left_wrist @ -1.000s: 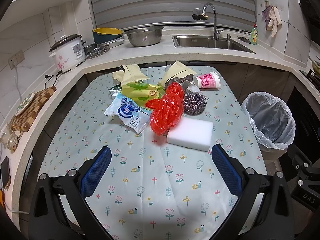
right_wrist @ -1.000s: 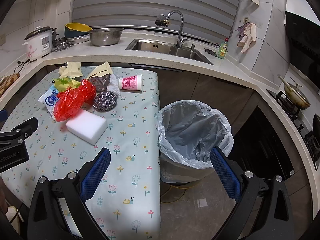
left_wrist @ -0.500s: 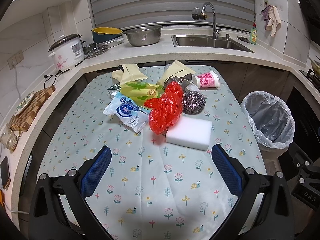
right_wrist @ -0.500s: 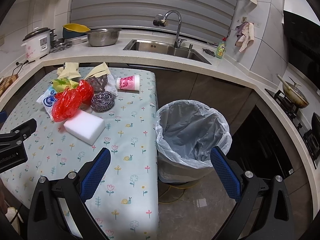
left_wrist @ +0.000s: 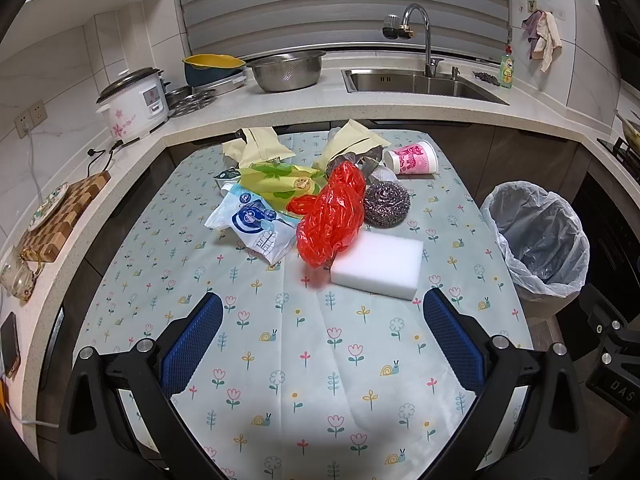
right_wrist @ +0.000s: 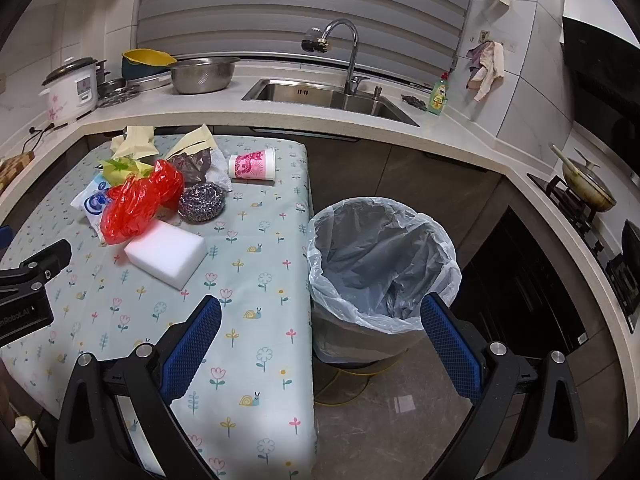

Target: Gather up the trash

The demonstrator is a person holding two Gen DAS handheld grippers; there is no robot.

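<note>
Table (left_wrist: 280, 360) with floral cloth, near edge cut off. Lined trash bin (right_wrist: 380, 256) beside the table's right edge, partly behind the right gripper (right_wrist: 320, 344), jaws wide apart, empty. Trash pile ahead of the left gripper (left_wrist: 322, 340), jaws likewise apart: white sponge (left_wrist: 378, 264) nearest, red bag (left_wrist: 332, 216), steel scourer (left_wrist: 386, 204), pink cup (left_wrist: 412, 158). Wrapper (left_wrist: 256, 226) print unreadable.

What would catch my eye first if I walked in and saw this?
Probably the crumpled red plastic bag in the middle of the flowered tablecloth, heaped with wrappers, a steel scourer and a white sponge block just in front. Next, the bin lined with a clear bag standing on the floor beside the table's right edge. In the foreground, each open hand-held gripper shows blue pads.
</note>
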